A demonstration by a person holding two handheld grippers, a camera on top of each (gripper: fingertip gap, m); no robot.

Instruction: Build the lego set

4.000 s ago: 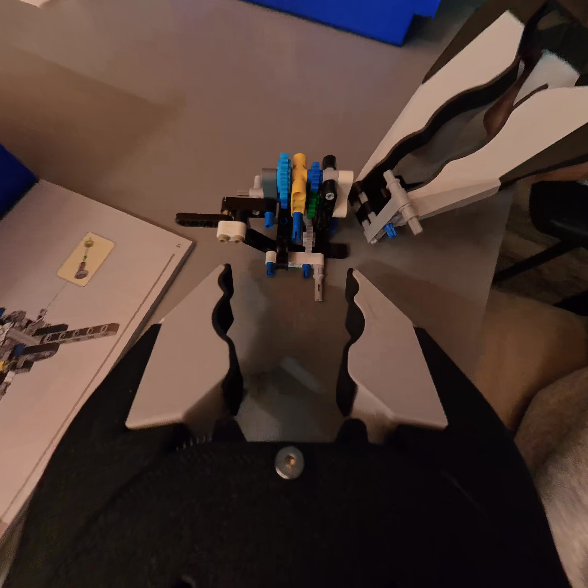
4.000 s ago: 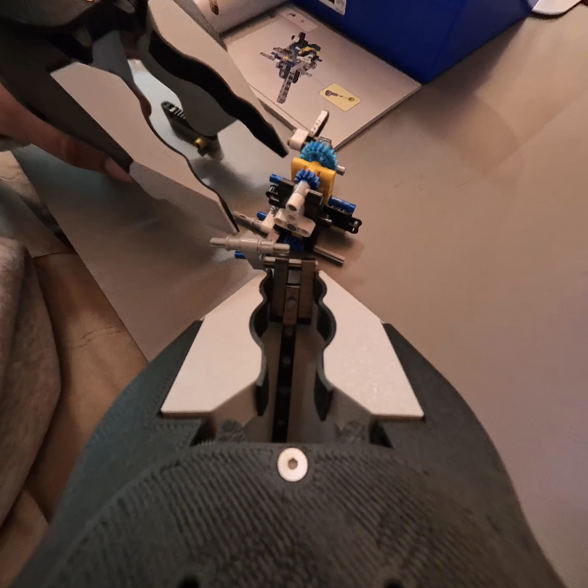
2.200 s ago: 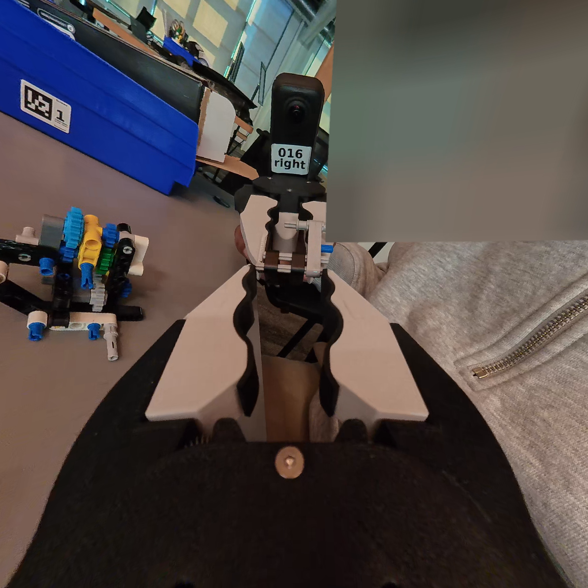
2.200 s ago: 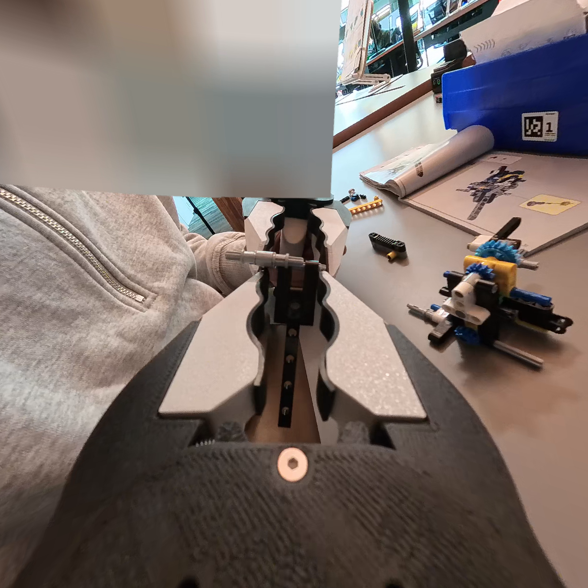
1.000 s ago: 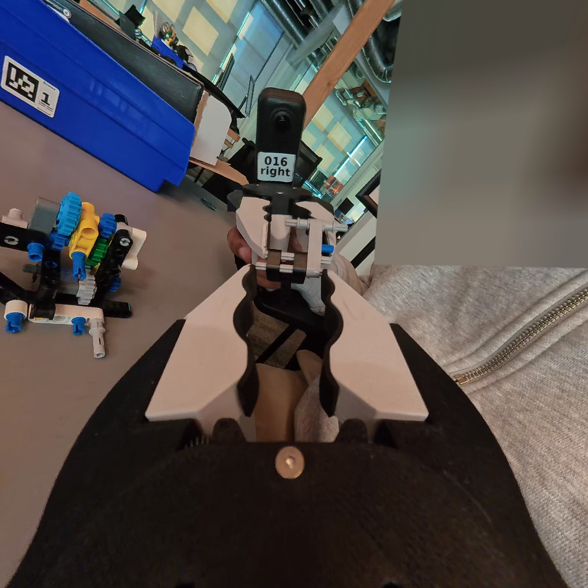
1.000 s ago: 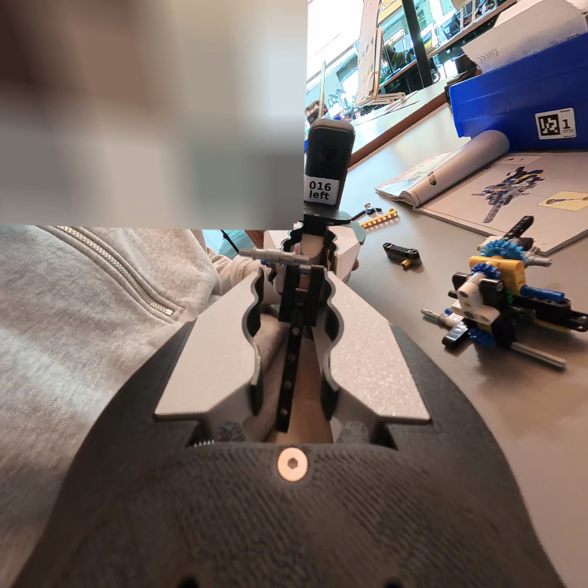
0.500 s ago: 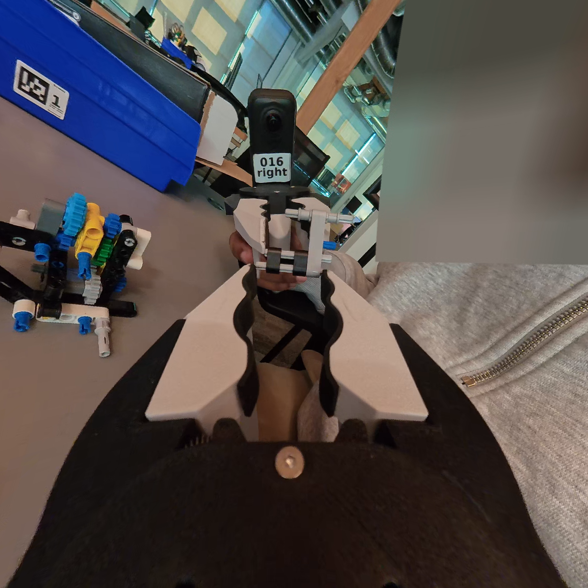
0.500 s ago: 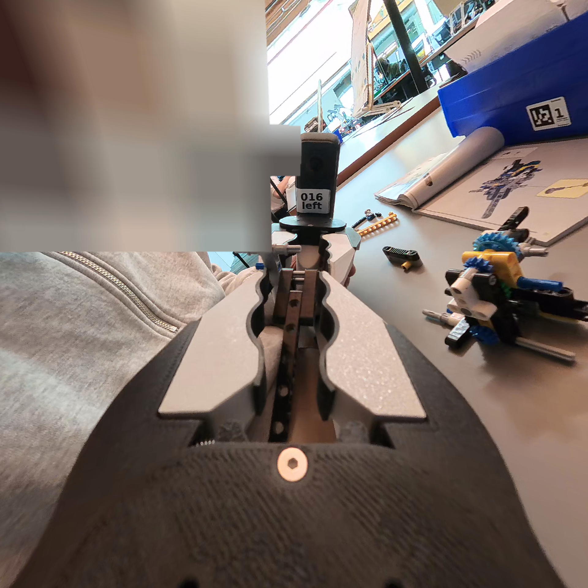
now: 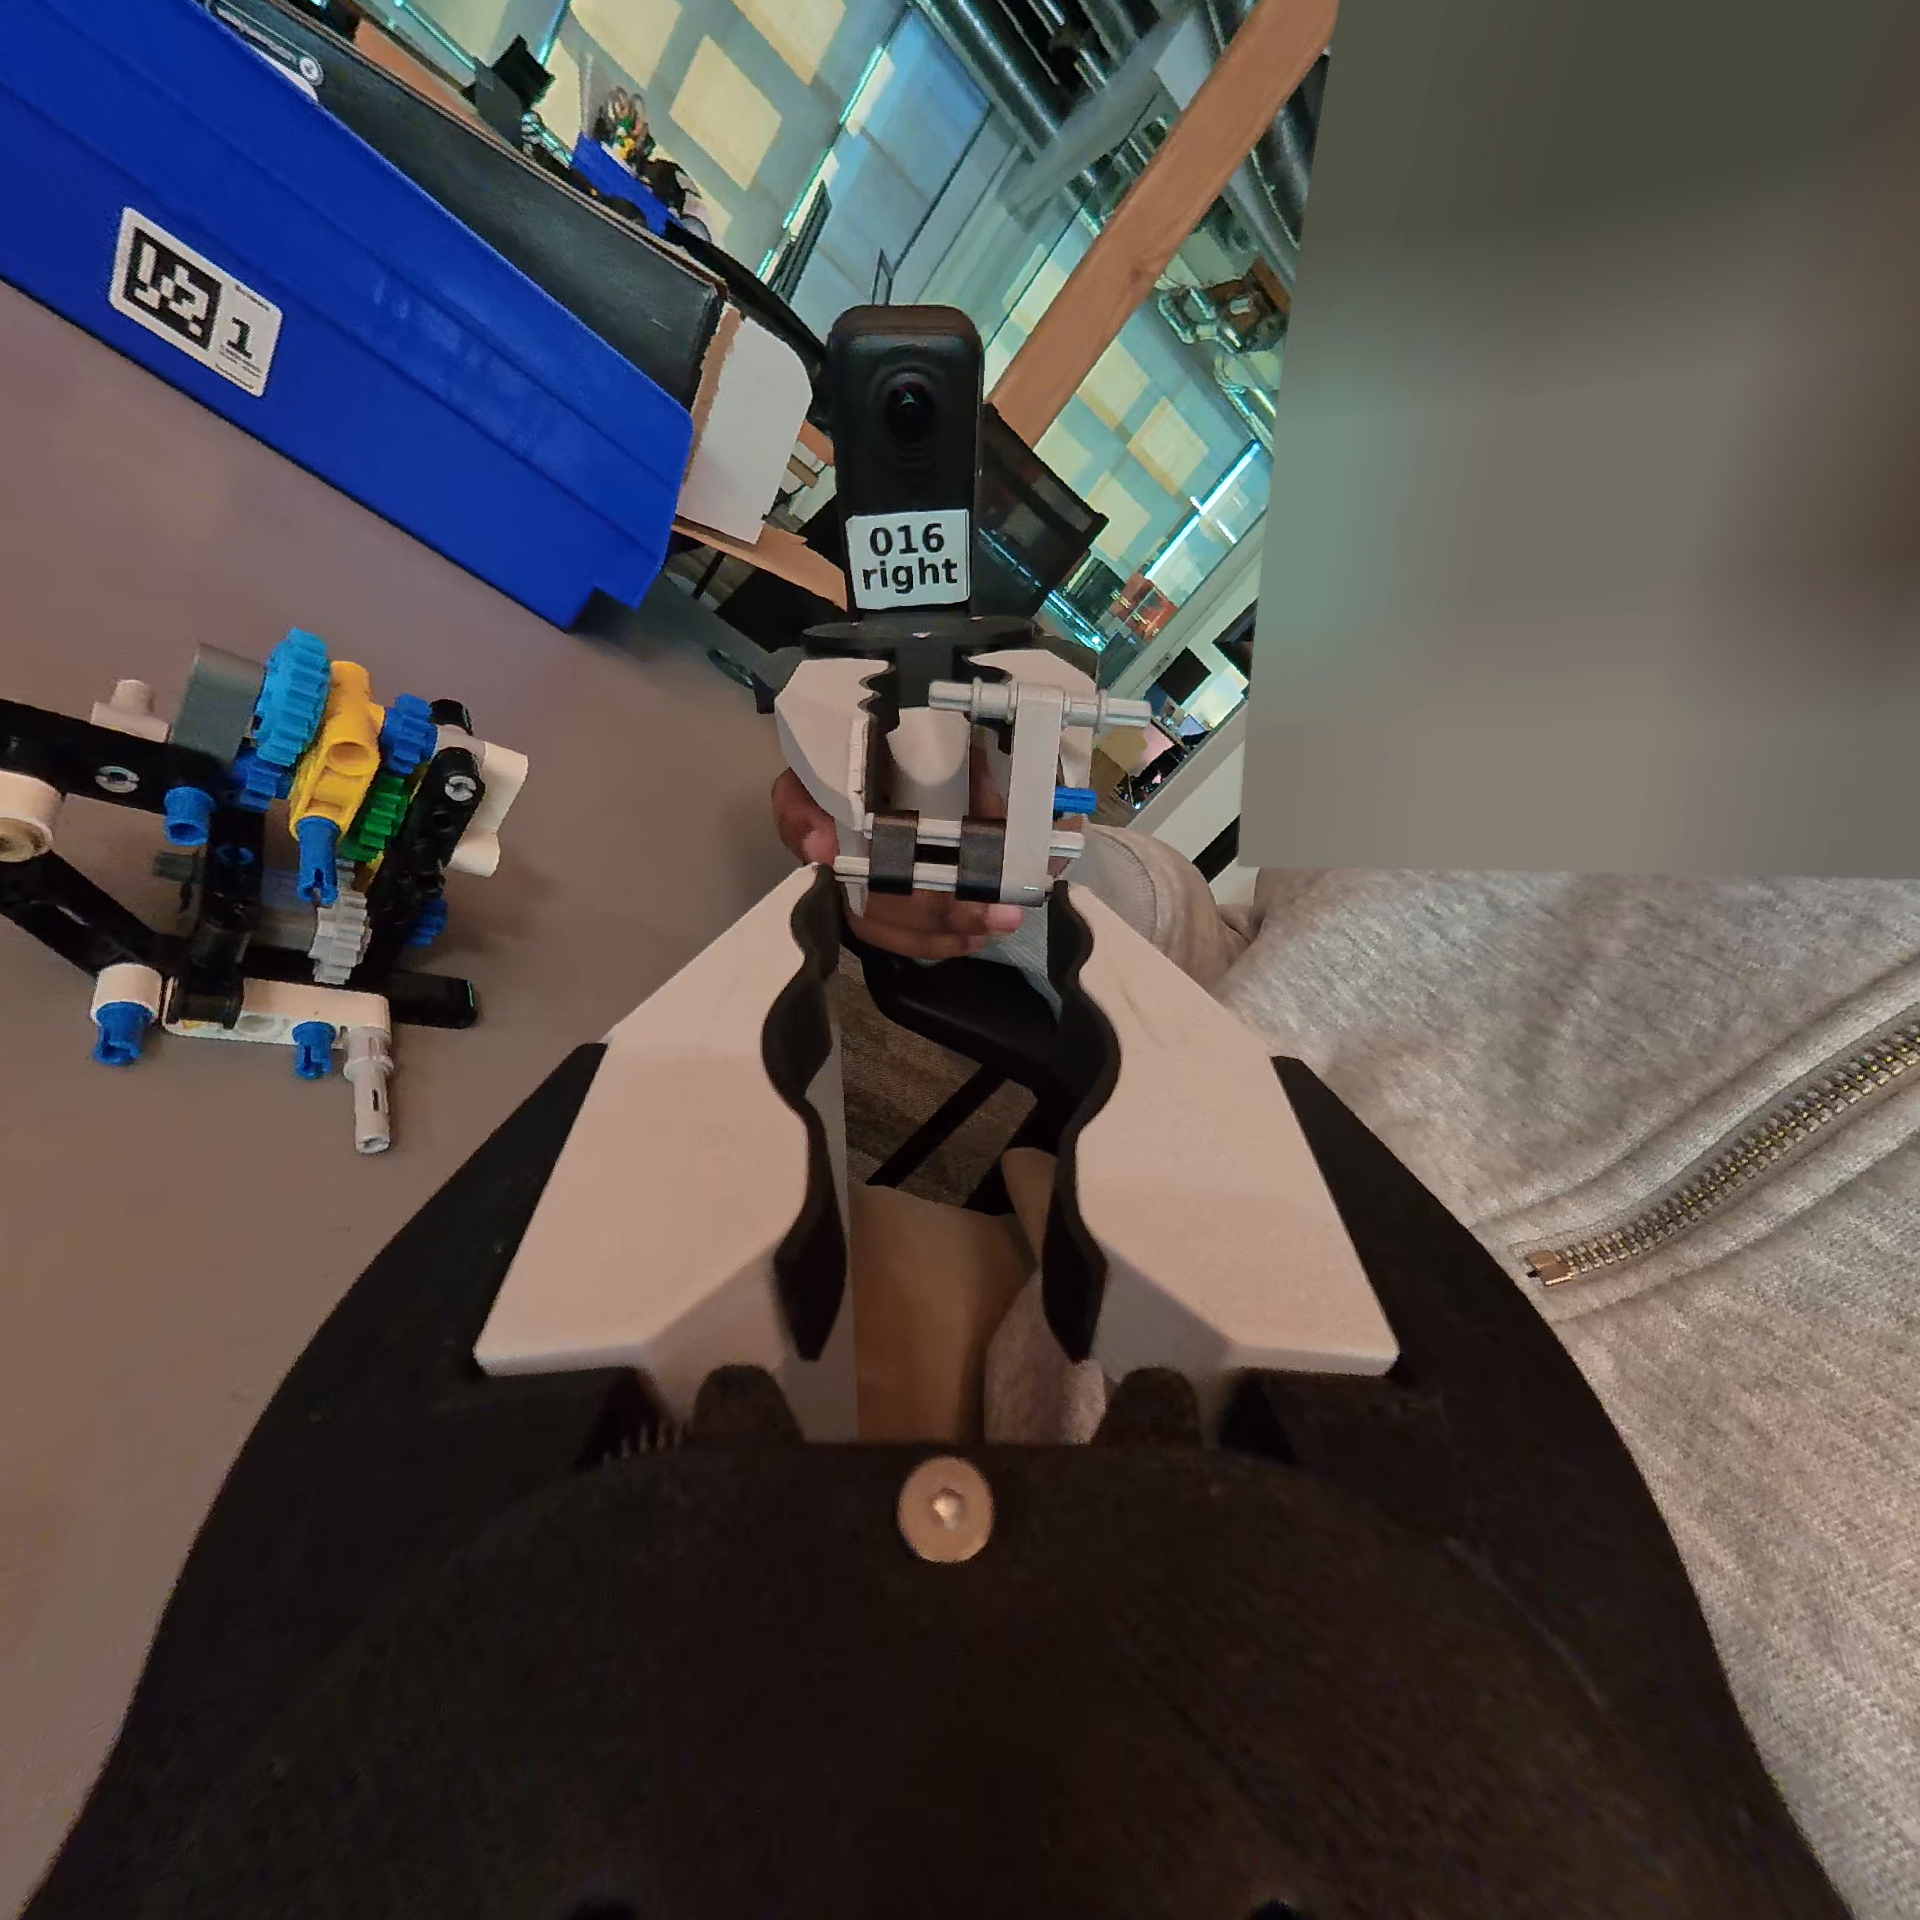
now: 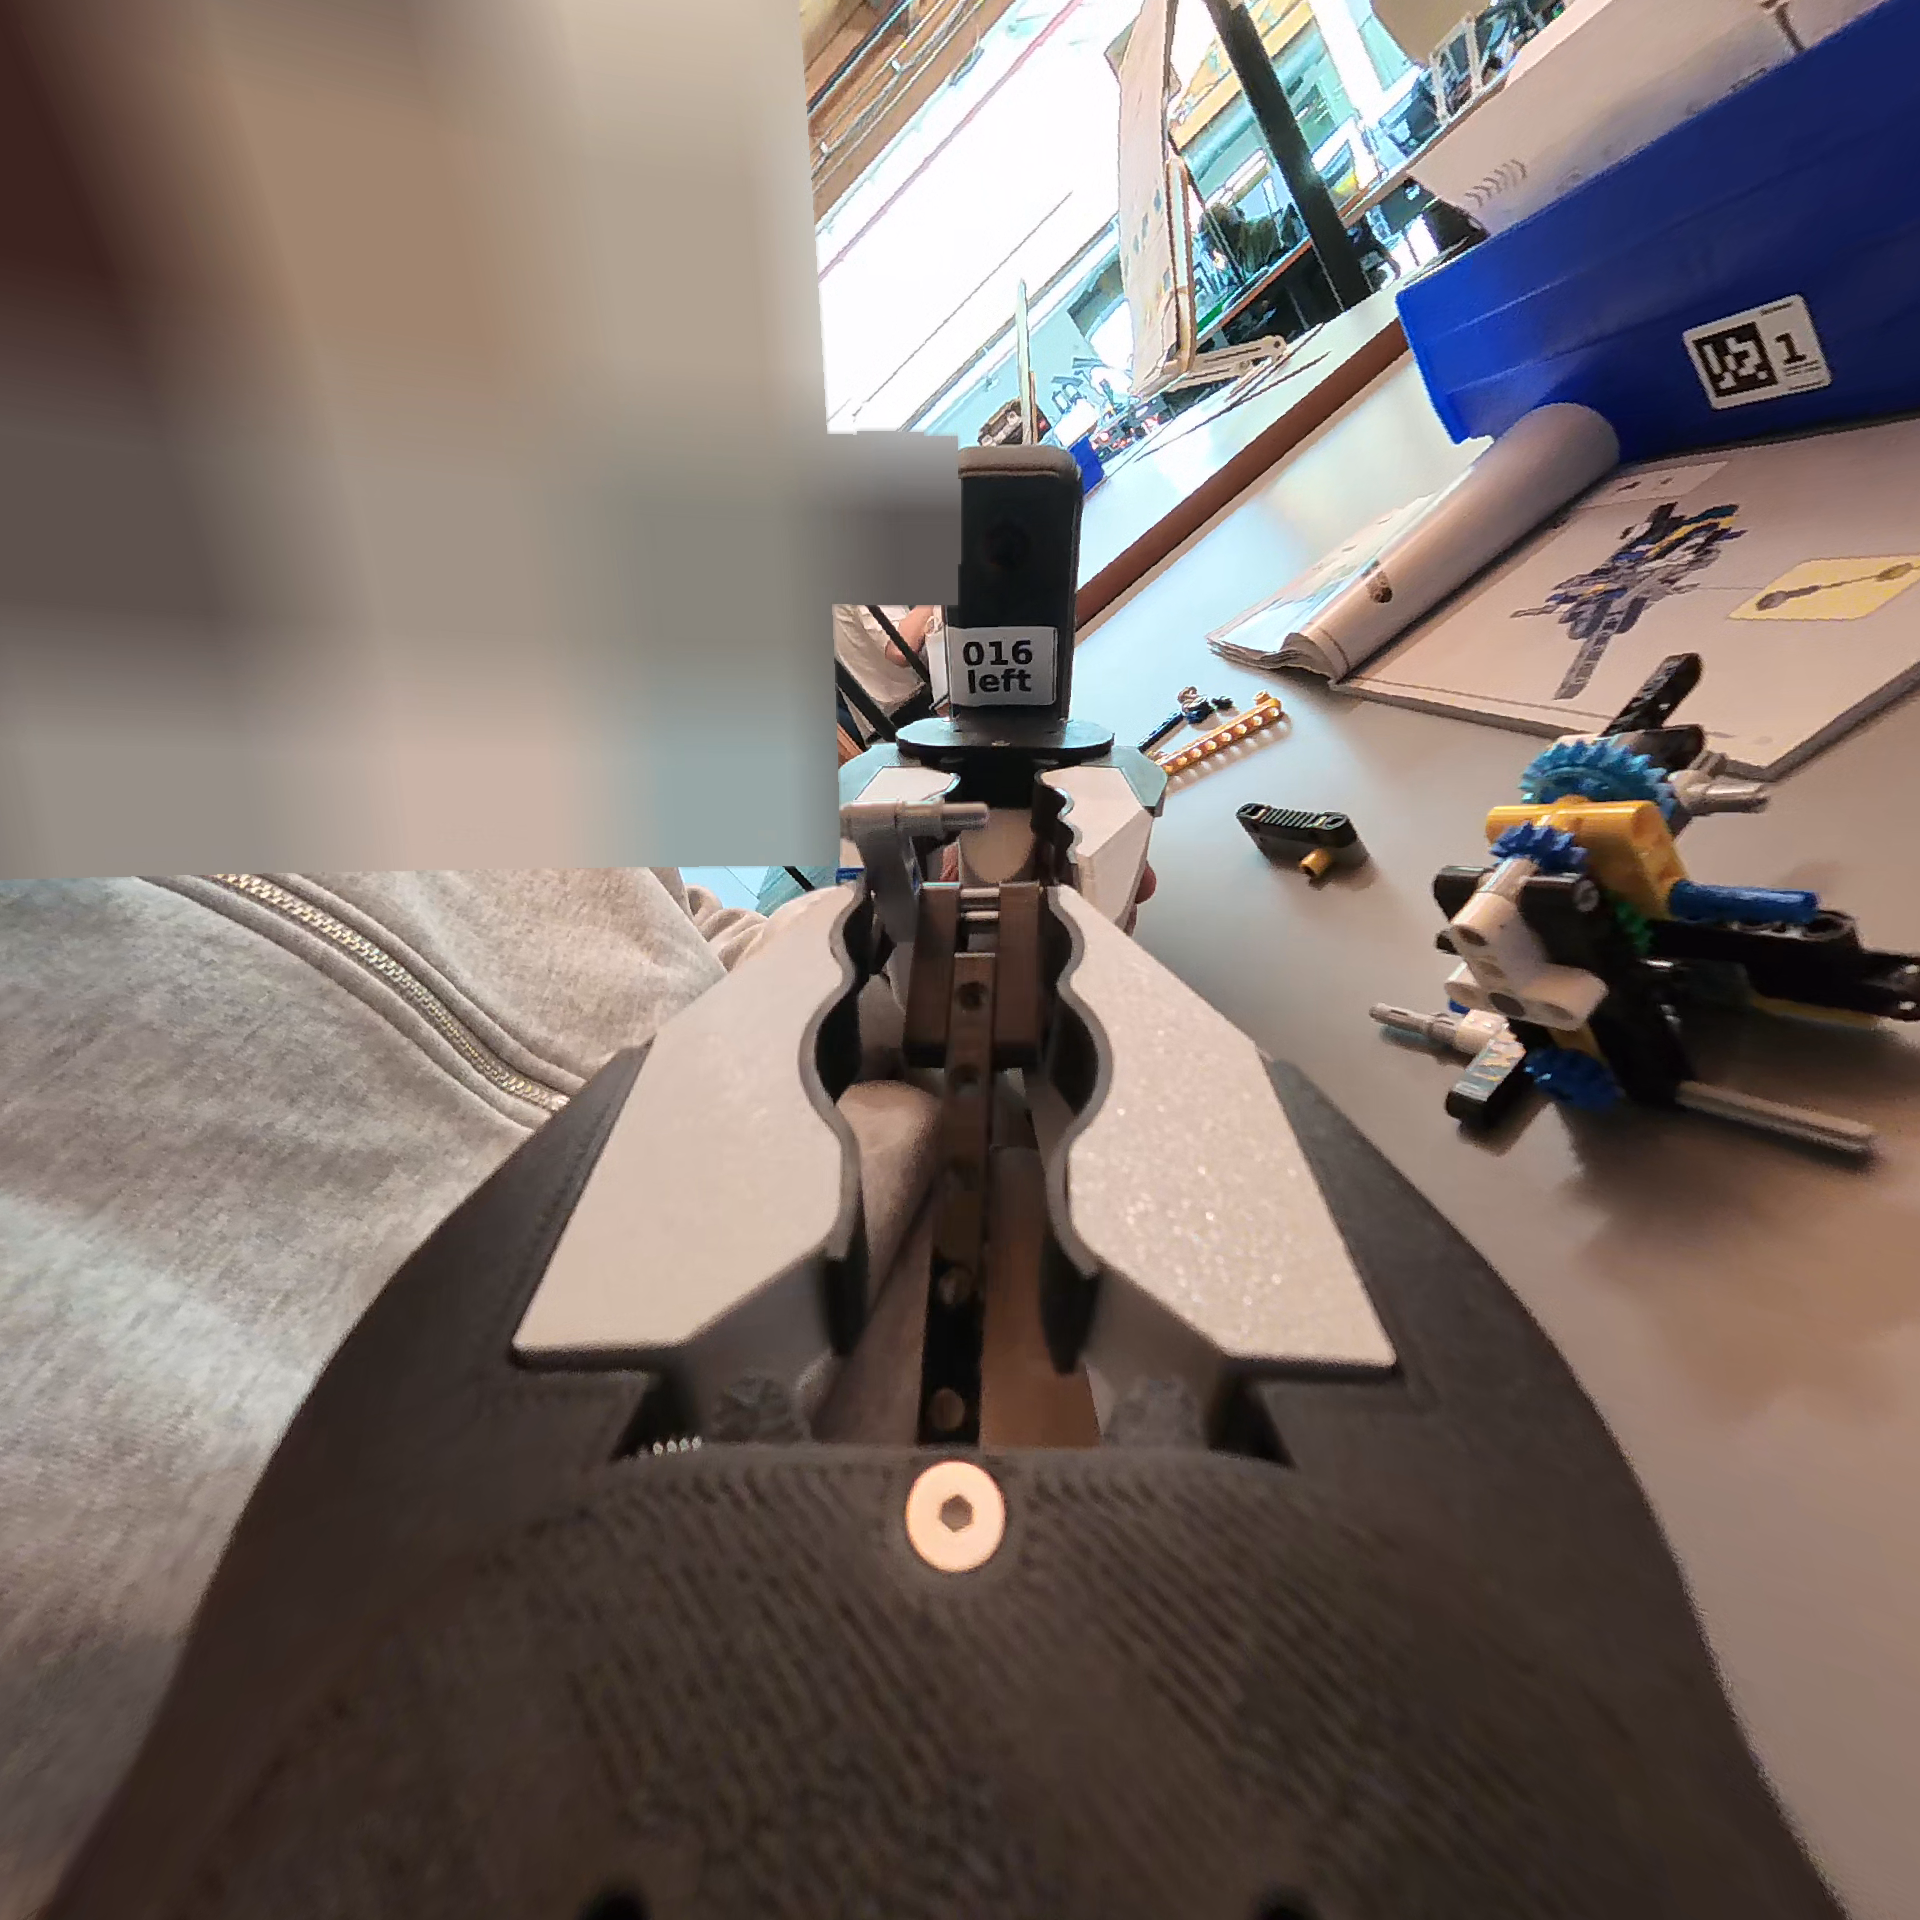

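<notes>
While the right gripper (image 10: 961,914) squeezes a grey and black lego piece (image 9: 961,805), the left gripper (image 9: 940,914) stands open with nothing in it, facing that piece.

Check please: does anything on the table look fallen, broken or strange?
Nothing stands out. The geared lego model rests on the table, loose beams lie near the instruction booklet, and the right gripper holds a small subassembly.

model (image 10: 1621,966) on table (image 10: 1351,1195), booklet (image 10: 1621,623) behind
</notes>
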